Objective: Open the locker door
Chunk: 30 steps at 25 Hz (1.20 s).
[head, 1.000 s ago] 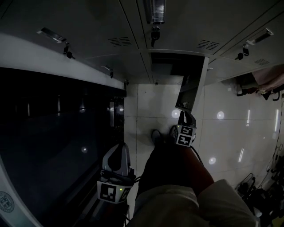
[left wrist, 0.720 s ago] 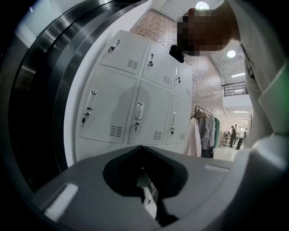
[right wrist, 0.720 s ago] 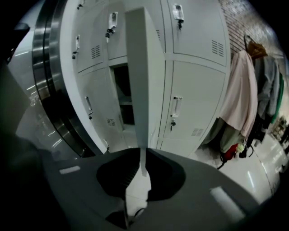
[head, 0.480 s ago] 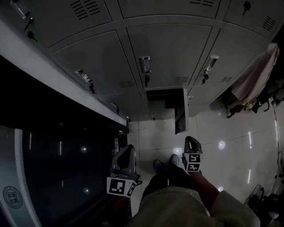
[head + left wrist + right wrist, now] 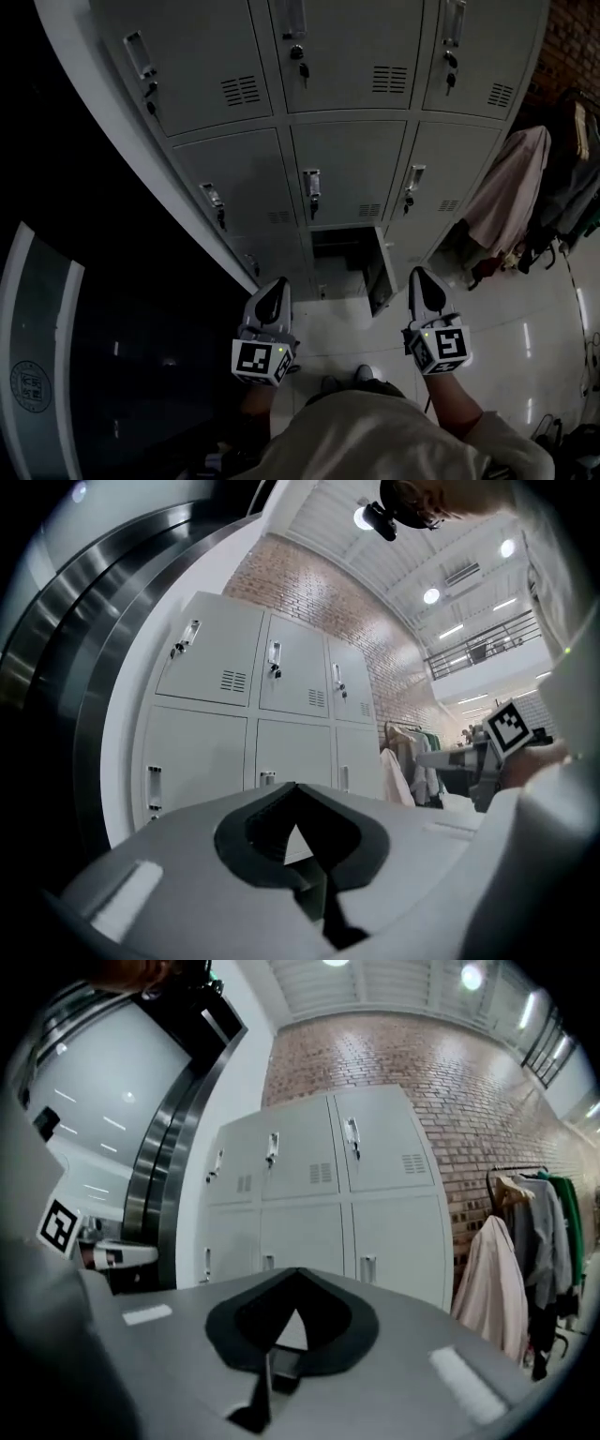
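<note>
Nearest the person, the left claw (image 5: 278, 283) and the right claw (image 5: 418, 274) are held up side by side, level with each other, on this side of the open bottom-middle compartment (image 5: 341, 259). The left claw sits down and to the compartment's left, the right claw down and to its right. In its own view the left claw (image 5: 295, 789) has its jaws pressed together with nothing between them. The right claw (image 5: 298, 1274) is the same, closed to a point and empty.

That is what has changed. A moment ago the right claw was low, with the edge of the grey metal locker door (image 5: 379, 274) right at its jaw tips. Now it has come away from the door and lifted, and both claws look at the upper rows of the grey steel locker bank (image 5: 347, 169).

Beyond the claws, the door stands swung out on the right side of that compartment, seen nearly edge-on, and the dark inside of the locker shows. Every other door around the compartment is flush and closed. Farther right of it, a pale coat (image 5: 506, 187) hangs over the white tiled floor (image 5: 525, 328).

The door already stands open as the task asks, and with neither claw touching it, the opening looks done.
</note>
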Tool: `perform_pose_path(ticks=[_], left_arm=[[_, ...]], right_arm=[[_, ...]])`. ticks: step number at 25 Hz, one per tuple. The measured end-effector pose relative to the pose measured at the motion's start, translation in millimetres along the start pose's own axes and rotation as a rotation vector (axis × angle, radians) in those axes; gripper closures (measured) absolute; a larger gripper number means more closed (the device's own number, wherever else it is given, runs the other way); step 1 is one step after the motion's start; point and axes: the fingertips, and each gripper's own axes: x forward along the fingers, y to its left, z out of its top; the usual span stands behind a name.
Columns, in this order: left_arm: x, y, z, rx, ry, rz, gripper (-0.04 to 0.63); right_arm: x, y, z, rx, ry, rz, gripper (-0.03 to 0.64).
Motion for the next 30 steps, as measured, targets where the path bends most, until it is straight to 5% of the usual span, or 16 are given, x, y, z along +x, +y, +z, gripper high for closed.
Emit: perform_pose_path(ticks=[5, 11, 18, 30], left_arm=[[-31.3, -18.0, 41.0, 0.04, -0.031, -0.042, 0.593], [-33.7, -5.3, -10.0, 0.037, -0.032, -0.076, 0.593], [-57.5, -16.5, -22.7, 0.027, -0.029, -0.077, 0.593], [-141.4, -96.2, 67.6, 0.095, -0.056, -0.067, 0.593]], right_arm=[[-53.7, 31.0, 64.1, -0.029, -0.169, -0.007, 0.617], [-53.0, 37.5, 7.8, -0.047, -0.128, -0.017, 0.617], [-60.2, 45.0, -8.4, 0.011, -0.175, 0.008, 0.617], [-188.5, 80.0, 79.0, 0.022, -0.244, 0.094, 0.617]])
